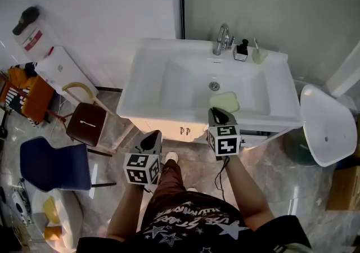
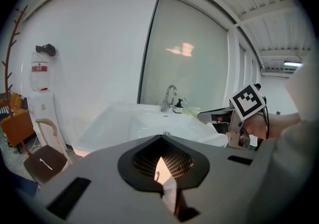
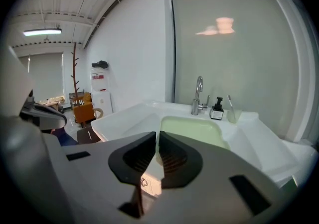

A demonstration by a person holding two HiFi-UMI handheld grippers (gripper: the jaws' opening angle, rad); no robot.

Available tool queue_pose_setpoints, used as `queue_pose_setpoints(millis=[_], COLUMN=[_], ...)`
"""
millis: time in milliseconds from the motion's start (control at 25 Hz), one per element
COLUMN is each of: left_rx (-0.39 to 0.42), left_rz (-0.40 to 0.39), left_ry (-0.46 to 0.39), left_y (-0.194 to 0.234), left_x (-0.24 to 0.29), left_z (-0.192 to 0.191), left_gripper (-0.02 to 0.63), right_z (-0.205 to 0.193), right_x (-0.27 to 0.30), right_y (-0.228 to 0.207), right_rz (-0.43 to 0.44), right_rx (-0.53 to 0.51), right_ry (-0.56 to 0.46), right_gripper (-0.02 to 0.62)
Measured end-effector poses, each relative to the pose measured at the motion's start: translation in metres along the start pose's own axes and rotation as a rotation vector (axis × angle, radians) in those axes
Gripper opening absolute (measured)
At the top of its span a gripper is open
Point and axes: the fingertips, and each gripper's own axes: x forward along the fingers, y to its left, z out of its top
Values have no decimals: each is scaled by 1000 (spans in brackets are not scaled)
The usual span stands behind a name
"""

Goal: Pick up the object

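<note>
The pale green object (image 1: 224, 102) lies in the sink (image 1: 151, 63), just beyond the tip of the right gripper (image 1: 219, 113), whose jaws are almost together and empty. The left gripper (image 1: 152, 138), closed and empty, is short of the sink's front.

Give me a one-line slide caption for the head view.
Left gripper and right gripper point toward a white sink containing a pale green object.
</note>
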Motion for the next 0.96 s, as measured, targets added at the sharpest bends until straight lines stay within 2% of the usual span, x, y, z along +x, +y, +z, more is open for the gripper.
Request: queue_pose_setpoints(millis=[440,720,960], left_rx=[-1,-19,-24], left_rz=[22,39,32], left_ry=[31,64,36], left_y=[-46,-45,-37], left_x=[-66,-93,-109], left_z=[-44,-65,-61], left_gripper=[15,15,15], right_z=[-54,-75,-74], right_x=[-61,-75,-86], right_y=[9,29,55], right_rz=[36,61,71], right_rx=[24,45,49], right_ry=[23,49,40], right_gripper=[32,32,32])
